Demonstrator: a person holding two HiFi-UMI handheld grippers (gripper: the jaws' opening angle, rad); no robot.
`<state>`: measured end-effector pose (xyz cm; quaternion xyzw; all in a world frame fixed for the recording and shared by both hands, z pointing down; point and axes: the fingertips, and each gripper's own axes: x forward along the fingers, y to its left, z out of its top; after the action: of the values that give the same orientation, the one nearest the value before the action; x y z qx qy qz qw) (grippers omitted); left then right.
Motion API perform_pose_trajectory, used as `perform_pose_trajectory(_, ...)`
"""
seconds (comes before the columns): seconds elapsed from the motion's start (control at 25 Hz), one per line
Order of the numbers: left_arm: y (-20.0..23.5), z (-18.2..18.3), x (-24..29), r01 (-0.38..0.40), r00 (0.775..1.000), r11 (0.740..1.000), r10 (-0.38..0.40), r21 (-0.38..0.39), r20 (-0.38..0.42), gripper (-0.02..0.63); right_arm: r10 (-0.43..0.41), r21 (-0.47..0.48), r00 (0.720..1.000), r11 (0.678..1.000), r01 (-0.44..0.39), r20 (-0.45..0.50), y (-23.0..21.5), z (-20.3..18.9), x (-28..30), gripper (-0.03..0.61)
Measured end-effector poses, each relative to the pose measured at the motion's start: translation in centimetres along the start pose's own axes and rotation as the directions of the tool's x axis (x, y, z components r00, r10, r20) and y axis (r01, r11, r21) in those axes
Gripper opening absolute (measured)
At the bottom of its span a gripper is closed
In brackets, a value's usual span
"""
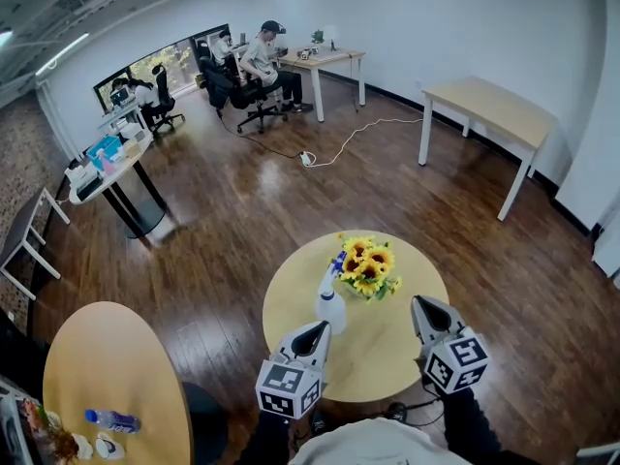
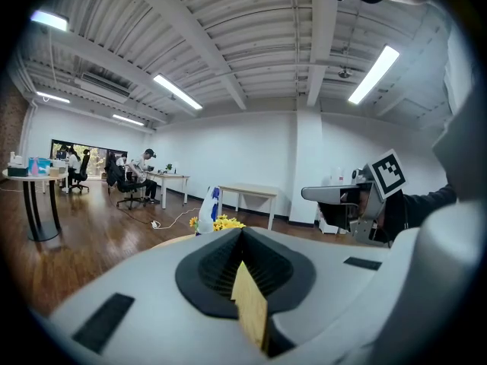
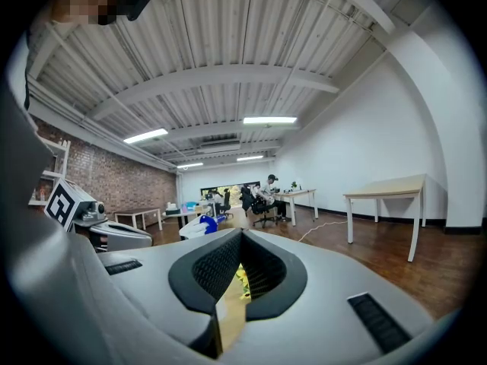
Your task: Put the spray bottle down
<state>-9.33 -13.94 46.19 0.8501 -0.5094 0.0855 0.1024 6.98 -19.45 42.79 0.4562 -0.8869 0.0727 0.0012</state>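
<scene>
Left marker cube (image 1: 288, 387): black-and-white coded squares only, with no letters or numbers.
Right marker cube (image 1: 456, 361): the same kind of coded squares, nothing to read.
Spray bottle (image 1: 330, 303): any print is too small to read.
Water bottle (image 1: 111, 420): label illegible.

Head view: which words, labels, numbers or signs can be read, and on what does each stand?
No words or numbers can be read.
Cubes on left tool and right tool: black-and-white square patterns, no letters.
Spray bottle: no print legible.
Lying bottle at lower left: blue label, too small to read.
</scene>
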Motion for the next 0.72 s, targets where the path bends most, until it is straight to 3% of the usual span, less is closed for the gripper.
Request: perform_pose_trajectory(0.72,-0.91,-0.16,0.06,0.016,1.000,1.000,-0.016,0.002,-0.010,-0.012,0.001,-0.004,1.000,1.000,-0.001,0.006,0.04,0.29,-0.59,-0.032)
